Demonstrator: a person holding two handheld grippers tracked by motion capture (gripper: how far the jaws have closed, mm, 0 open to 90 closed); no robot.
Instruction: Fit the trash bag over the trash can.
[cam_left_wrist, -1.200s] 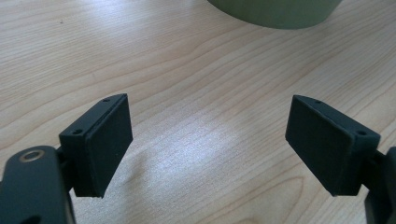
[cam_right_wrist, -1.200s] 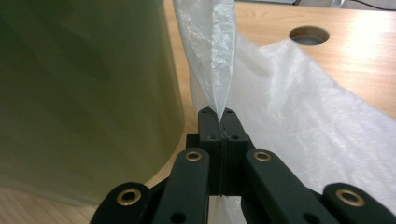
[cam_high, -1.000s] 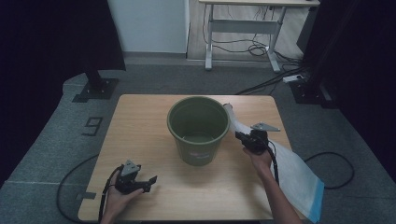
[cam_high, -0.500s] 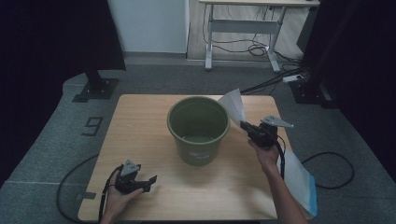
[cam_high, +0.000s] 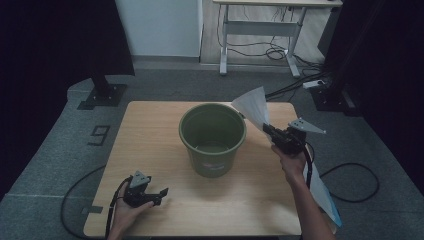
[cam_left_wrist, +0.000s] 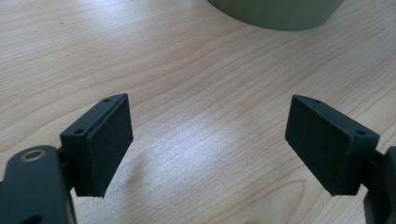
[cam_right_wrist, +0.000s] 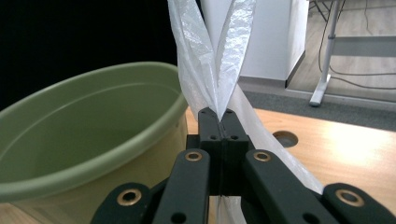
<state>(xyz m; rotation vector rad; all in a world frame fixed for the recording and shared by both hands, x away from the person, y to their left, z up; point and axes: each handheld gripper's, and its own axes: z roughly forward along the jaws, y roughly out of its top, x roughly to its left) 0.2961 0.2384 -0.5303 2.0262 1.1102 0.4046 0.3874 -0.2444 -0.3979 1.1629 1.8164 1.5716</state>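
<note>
At the right edge of the table (cam_high: 150, 135), the right gripper (cam_high: 272, 134) is clamped fully shut on a thin fold of the white plastic bag (cam_high: 252, 106), held raised just beside the rim of the green bucket (cam_high: 212, 137); the rest of the bag is draped off the table's right side toward the floor. In the right gripper view the jaws are seen pinched tight on 2 layers of film (cam_right_wrist: 212, 60), with the bucket rim (cam_right_wrist: 93, 79) close at left. The left gripper (cam_high: 157, 194) is rested near the front left of the table, jaws wide apart, nothing between them, bare wood seen between the pads (cam_left_wrist: 112, 140). Risks, as judged: the film could be pulled out of the narrow pinch by the hanging weight; both layers being nipped together, the bag mouth would likely be kept closed rather than opened over the bucket; the light, unheld bucket could be knocked or dragged by the bag. A 2nd grip by the idle gripper would likely be needed.
</note>
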